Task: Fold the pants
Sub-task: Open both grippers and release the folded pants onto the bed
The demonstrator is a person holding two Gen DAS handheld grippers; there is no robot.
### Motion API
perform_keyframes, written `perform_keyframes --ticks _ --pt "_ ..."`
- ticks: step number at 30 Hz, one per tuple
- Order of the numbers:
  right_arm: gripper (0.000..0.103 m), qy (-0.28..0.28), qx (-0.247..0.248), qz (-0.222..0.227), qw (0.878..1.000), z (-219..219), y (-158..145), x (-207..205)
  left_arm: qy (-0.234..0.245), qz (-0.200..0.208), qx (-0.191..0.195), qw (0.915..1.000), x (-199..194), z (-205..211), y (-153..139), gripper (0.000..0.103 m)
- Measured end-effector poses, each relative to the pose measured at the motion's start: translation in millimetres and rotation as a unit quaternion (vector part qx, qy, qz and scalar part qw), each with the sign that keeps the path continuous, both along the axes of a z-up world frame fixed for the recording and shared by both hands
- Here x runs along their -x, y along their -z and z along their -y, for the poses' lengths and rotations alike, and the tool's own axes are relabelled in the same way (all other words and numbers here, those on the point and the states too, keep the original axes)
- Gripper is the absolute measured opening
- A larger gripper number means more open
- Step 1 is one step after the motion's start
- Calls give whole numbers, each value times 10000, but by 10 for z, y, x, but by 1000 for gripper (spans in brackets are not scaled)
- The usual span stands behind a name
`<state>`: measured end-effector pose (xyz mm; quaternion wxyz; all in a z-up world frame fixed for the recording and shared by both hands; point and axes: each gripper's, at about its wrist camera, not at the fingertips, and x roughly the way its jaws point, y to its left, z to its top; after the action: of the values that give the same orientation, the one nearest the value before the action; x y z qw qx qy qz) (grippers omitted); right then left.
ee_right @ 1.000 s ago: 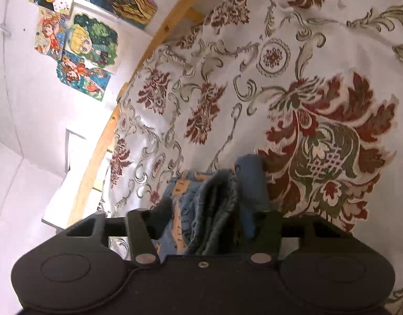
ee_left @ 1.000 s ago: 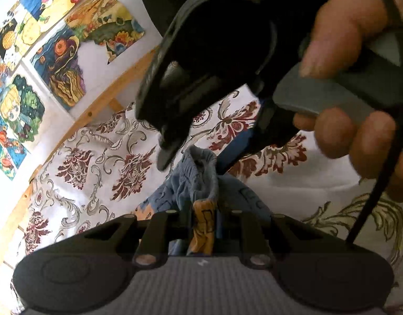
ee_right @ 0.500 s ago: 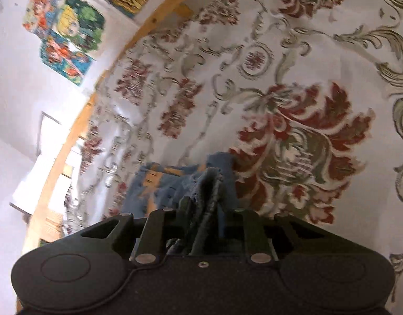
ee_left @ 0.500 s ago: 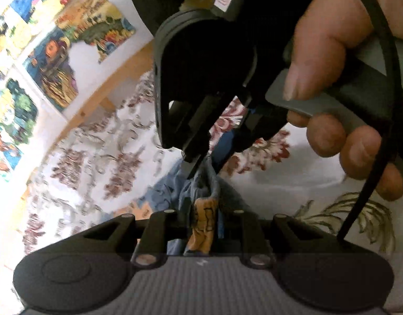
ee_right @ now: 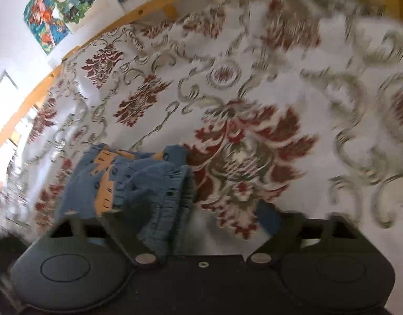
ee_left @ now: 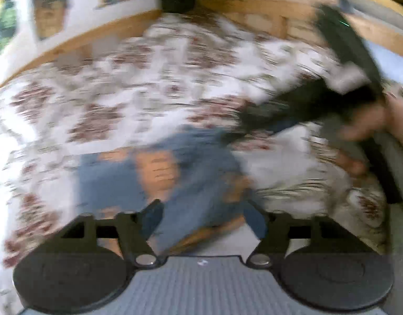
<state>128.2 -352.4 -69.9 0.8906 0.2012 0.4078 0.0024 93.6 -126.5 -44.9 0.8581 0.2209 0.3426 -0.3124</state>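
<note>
Left wrist view: my left hand-held gripper [ee_left: 205,218] stands wide open, its two black fingers spread apart with nothing between them. Just ahead of it the small blue pants with orange patches [ee_left: 175,173] lie in a bunched, folded heap on the bed with the white cover printed in dark red and grey-green flowers [ee_left: 138,84]. Everything here is smeared by motion blur, so I cannot make out how neat the fold is. Only this view shows my right hand-held gripper [ee_left: 235,134] from outside: a dark shape reaching in from the right, its tip at the far right corner of the pants, with my right hand [ee_left: 385,126] behind it. The bed's wooden frame [ee_left: 96,34] runs along the far edge.

Right wrist view: this one is sharper on the cloth. My right hand-held gripper [ee_right: 205,225] is also open, fingers well apart. The pants [ee_right: 128,181] sit by its left finger [ee_right: 117,225], with the gathered waistband falling into the gap. The colourful cartoon pictures on the white wall [ee_right: 59,8] are plain here, beyond the bed's far left corner.
</note>
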Motion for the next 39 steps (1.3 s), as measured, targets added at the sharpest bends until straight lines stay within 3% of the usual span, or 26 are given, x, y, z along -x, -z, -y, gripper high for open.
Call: perform_keyframes --ticks 2,5,7,9,12,15,19,22,24,26,28,31,34,37,39 --pt "101 -6 656 195 9977 -143 -98 89 -521 243 49 9983 -110 -275 -91 96" --pt "102 79 1573 477 9864 -412 -163 140 -1486 366 82 9882 -381 -575 -102 96" --pt "102 15 1909 556 9800 -574 -146 138 -1981 323 287 9792 -516 -742 20 96" --pt "102 -197 2265 540 9723 -733 -78 133 -2385 -14 159 9710 -650 -802 202 95" --pt "102 -637 3006 4 9516 -928 135 84 -2538 -592 102 9654 -713 -894 375 94" --pt "102 -714 3021 -296 9501 -934 185 129 -2554 -765 59 9638 -693 -982 365 99" --pt "102 -643 2761 -577 9573 -900 174 213 -2587 -935 -116 9614 -678 -999 401 100" --pt "102 -427 2877 -475 9556 -883 67 302 -2629 -912 -143 9604 -594 -1051 259 99" --pt "102 -237 2766 -118 9606 -843 -55 376 -2644 -498 -141 9630 -529 -1086 120 99" --pt "102 -153 2452 408 9685 -775 -176 404 -2576 86 53 9662 -452 -1086 -43 99" --pt "102 -144 2566 841 9628 -759 -238 345 -2337 515 397 9701 -418 -1018 -168 99" --pt "102 -439 2865 1208 9494 -754 -223 98 -1670 778 889 9789 -420 -780 -206 99" --pt "102 -1063 2775 1279 9462 -727 -74 -180 -681 911 1006 9884 -409 -465 -89 98" --pt "102 -1419 2615 1098 9484 -672 91 -338 -52 591 911 9941 -445 -267 140 90" --pt "102 -1299 2665 936 9504 -585 201 -370 107 26 749 9971 -507 -224 340 88"
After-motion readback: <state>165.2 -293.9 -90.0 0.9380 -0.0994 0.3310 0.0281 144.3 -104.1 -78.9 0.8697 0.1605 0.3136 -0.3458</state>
